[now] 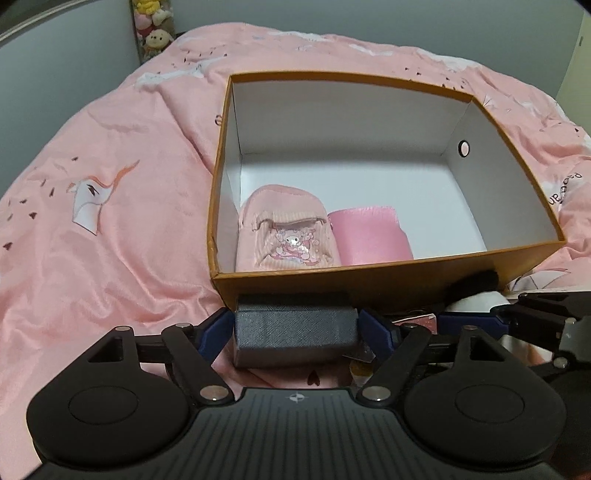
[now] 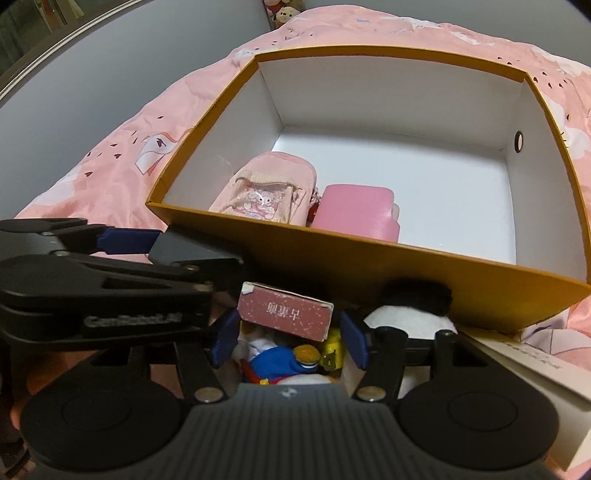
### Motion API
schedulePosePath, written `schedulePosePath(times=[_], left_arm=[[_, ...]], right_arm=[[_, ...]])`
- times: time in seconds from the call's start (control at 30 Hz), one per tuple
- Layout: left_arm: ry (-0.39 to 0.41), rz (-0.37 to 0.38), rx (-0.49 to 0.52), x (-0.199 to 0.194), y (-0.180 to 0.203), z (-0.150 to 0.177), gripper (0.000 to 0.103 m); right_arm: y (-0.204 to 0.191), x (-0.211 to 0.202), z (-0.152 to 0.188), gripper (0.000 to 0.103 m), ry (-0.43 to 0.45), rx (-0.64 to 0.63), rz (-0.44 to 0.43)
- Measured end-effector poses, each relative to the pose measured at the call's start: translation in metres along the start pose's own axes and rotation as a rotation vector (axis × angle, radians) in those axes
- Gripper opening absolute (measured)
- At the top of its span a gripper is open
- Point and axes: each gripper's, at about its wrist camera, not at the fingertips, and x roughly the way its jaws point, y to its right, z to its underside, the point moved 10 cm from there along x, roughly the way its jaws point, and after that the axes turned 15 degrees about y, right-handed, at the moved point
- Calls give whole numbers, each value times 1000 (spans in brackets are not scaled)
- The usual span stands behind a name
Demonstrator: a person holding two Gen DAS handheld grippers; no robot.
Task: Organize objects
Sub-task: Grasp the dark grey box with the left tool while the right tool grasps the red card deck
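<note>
An orange box (image 1: 369, 291) with a white inside stands open on the pink bedspread (image 1: 110, 229). In it lie a pink pouch (image 1: 284, 236) with a cartoon print and a pink case (image 1: 369, 236), both against the near wall. My left gripper (image 1: 295, 328) is open just in front of the box, with a grey box (image 1: 295, 332) between its blue fingers (image 1: 218, 332). My right gripper (image 2: 288, 336) is open to its right, and a small red carton (image 2: 284, 314) with printed characters stands between its fingertips over a pile of small toys.
Under the right gripper lie a blue-and-white plush (image 2: 280, 362) and a yellow item (image 2: 332, 350). A black-and-white plush (image 2: 413, 306) leans on the orange box's near wall (image 2: 369, 269). A white carton (image 2: 535, 369) lies at the right. Stuffed toys (image 1: 155, 26) stand at the back.
</note>
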Motion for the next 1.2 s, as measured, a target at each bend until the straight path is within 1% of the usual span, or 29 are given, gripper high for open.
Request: schedulePosePath(times=[0.13,0.27,0.37,0.43,0.53,0.8,0.93,1.07,1.2], left_arm=[[-14,1,-12,6,0,1,94],[-27,-12,-22,9,0,1,94],[-37,-29,-13,10,2,0,94],[-41,-35,-3,10,4,0,94],[-47,-44,11,10,5,0,94],[-59,-102,23,23,4,6,95],[-60,-101,13,23,0,8,95],[-93,-113,42,23,0,15,88],[-96,-107,27,19,-3,17,88]], right_arm=[[-3,6,3,63,-15,-16,15],[-6,12,3,67,-17,-31,34],[-5,15,3,66,-17,-40,45],[-3,15,3,63,-14,-45,55],[0,13,3,62,-15,-34,47],[-2,11,4,62,-19,-42,31],[-1,11,4,62,-19,-41,30],[-1,11,3,62,-18,-38,30],[-3,12,3,62,-21,-51,25]])
